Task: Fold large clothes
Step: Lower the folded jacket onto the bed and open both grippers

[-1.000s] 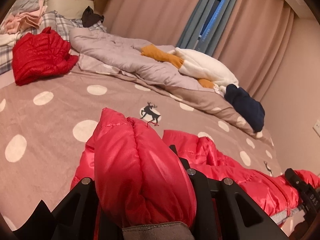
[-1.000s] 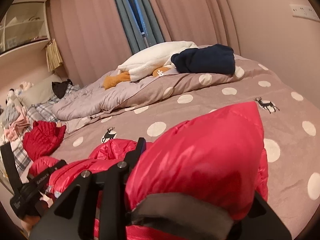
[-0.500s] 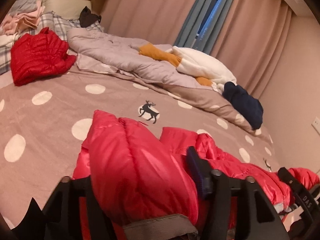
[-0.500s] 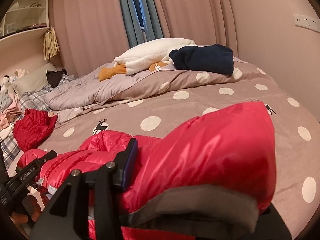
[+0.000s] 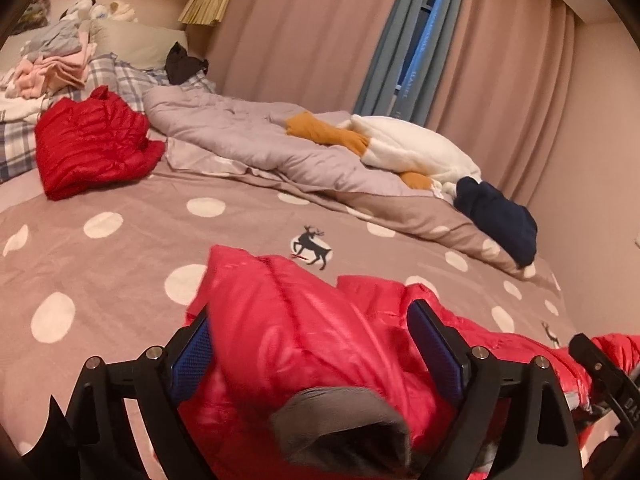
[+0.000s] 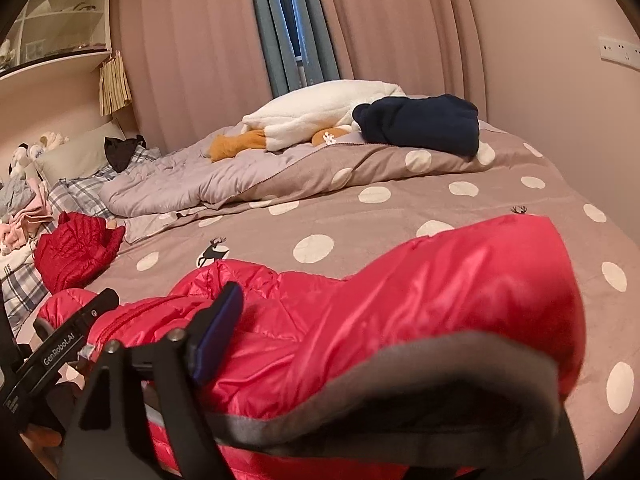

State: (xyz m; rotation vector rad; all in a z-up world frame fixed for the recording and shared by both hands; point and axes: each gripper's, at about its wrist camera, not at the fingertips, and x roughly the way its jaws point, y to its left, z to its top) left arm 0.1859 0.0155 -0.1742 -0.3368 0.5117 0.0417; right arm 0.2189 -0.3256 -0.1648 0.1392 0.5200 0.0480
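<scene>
Left tool (image 5: 316, 344) spread, jacket sleeve (image 5: 304, 320) between, cuff nearest

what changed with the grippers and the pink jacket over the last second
The left hand-held gripper has opened and let go of the pink jacket sleeve; the right hand-held gripper has opened too. The sleeves now lie slack. The red jacket and navy garment stayed put.
</scene>
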